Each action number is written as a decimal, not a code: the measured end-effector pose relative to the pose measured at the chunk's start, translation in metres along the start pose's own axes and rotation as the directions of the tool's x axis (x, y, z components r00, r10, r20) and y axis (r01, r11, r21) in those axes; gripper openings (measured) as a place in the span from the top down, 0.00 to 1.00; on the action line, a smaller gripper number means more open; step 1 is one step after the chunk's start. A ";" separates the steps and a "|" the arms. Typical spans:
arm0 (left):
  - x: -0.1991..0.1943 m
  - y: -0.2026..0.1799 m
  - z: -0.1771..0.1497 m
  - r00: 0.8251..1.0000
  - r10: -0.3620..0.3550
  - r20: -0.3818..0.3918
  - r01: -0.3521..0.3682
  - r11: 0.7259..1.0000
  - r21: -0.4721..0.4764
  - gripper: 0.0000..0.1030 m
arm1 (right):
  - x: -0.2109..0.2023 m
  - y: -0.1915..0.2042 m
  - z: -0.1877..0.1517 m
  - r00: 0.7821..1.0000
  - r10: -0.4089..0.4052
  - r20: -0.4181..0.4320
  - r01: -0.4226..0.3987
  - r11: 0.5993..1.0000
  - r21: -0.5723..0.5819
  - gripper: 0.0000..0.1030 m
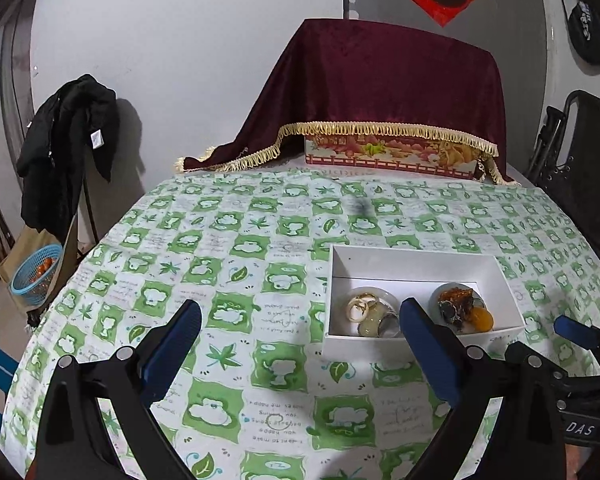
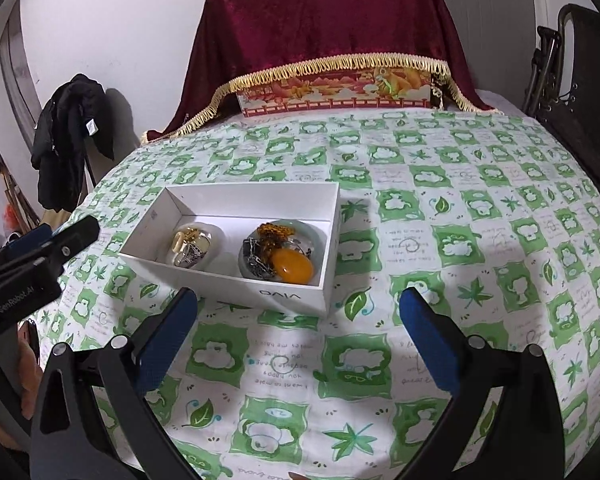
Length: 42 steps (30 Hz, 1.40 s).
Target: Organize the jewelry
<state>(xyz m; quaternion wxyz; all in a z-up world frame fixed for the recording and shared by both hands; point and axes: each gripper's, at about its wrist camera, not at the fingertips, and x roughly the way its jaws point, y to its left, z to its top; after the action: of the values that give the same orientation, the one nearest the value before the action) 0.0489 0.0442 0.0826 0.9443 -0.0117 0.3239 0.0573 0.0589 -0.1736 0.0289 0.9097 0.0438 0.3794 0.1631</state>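
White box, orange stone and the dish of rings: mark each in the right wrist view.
White box (image 2: 288,294): right wrist view, on its near outer wall by the printed lettering.
Orange stone (image 2: 293,267): right wrist view, middle of its glossy top.
Dish of rings (image 2: 217,236): right wrist view, bare right-hand rim.

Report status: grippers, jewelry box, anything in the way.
Left gripper open, empty, short of the white box. Right gripper open, empty, just before its near wall. Jewelry sits in two dishes inside: rings, amber stone. No obstruction seen on tablecloth.
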 end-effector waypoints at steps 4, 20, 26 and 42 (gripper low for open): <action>0.002 -0.004 -0.001 1.000 0.010 -0.007 -0.009 0.999 0.037 0.03 | 0.002 -0.003 -0.001 1.000 0.014 -0.015 -0.014 1.000 0.026 0.04; 0.009 -0.001 -0.001 0.995 0.037 -0.089 -0.038 0.999 0.000 0.03 | 0.003 -0.010 0.000 1.000 0.015 -0.019 -0.014 0.998 0.058 0.04; 0.011 -0.006 0.000 0.995 0.044 -0.090 -0.042 0.999 0.022 0.03 | 0.003 -0.009 0.003 0.999 0.029 -0.027 -0.028 0.998 0.062 0.04; 0.034 -0.022 0.029 0.990 0.084 -0.117 -0.078 0.996 0.051 0.03 | 0.030 0.001 0.034 0.985 -0.012 -0.173 0.013 1.000 0.005 0.04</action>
<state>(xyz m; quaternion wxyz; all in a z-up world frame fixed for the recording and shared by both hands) 0.0961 0.0273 0.0842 0.9202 0.0201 0.3812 0.0872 0.1020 -0.1611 0.0330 0.8742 0.0299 0.4578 0.1592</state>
